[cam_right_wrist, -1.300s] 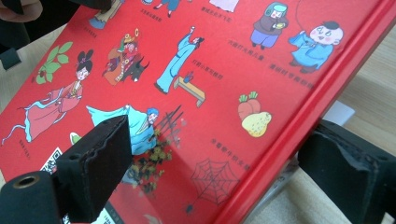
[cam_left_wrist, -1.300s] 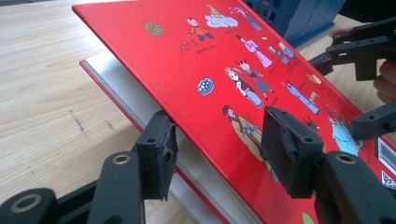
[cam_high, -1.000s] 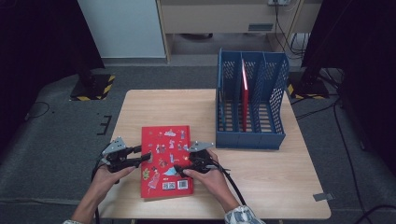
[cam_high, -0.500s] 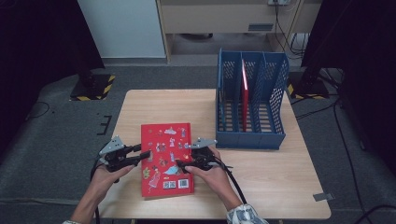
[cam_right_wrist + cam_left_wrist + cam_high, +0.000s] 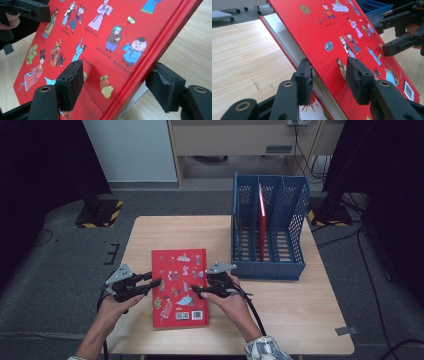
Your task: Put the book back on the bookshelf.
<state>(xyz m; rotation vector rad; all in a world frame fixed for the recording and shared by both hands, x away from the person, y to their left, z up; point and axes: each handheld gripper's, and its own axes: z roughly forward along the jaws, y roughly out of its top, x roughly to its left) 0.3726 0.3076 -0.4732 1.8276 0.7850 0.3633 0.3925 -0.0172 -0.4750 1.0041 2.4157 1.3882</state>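
Note:
A red picture book [image 5: 180,287] lies on the wooden table [image 5: 280,305] in front of me, its cover printed with small cartoon figures. My left gripper [image 5: 155,284] is at the book's left edge. Its jaws have just been closing, and the pads [image 5: 359,80] now pinch the lifted front cover [image 5: 332,32], with white pages showing under it. My right gripper [image 5: 196,291] straddles the book's right edge [image 5: 140,72]. Its jaws have just been closing too, and a gap still shows between its pads [image 5: 72,82] and the book.
A blue mesh file rack [image 5: 270,265] stands at the table's back right, with a thin red book [image 5: 262,222] upright in its middle slot. Both of the person's forearms come in from the bottom. Dark floor surrounds the table.
The left jaws have drawn together on the book's left edge. The right jaws have narrowed a little around the right edge. The book has stayed where it was.

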